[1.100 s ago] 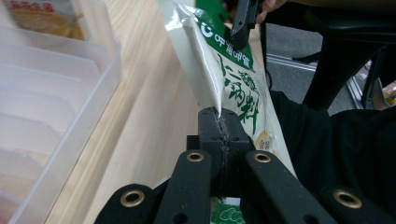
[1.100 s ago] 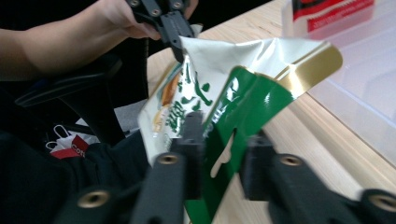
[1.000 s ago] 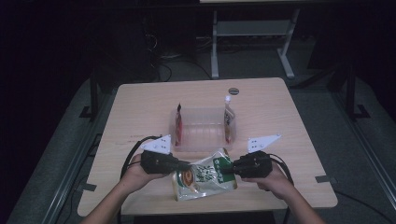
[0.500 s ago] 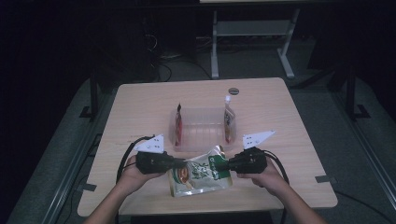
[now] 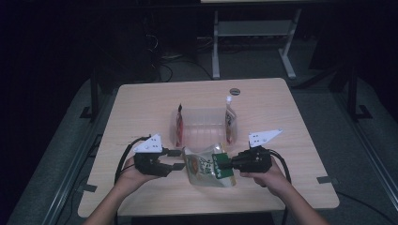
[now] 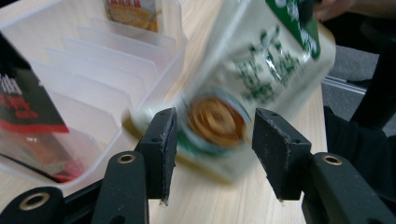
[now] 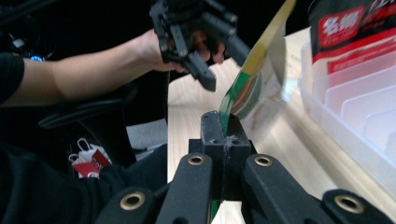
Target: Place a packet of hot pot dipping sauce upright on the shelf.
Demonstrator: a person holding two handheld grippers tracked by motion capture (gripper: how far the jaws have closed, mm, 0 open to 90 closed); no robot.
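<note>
A green-and-white snack pouch hangs just above the table's front, between my two grippers. My right gripper is shut on its green edge, and in the right gripper view the jaws pinch that edge of the pouch. My left gripper stands open at the pouch's left end. Its jaws have just been opening. In the left gripper view the blurred pouch lies beyond the spread left gripper, touching neither pad.
A clear ribbed bin sits mid-table behind the pouch, a red-and-black pouch upright at its left end and a second pouch at its right. A small dark disc lies near the far edge.
The left gripper's jaws, shut on the pouch's left end before, now stand apart and off it. The right gripper keeps its grip. Both hands stay about where they were.
</note>
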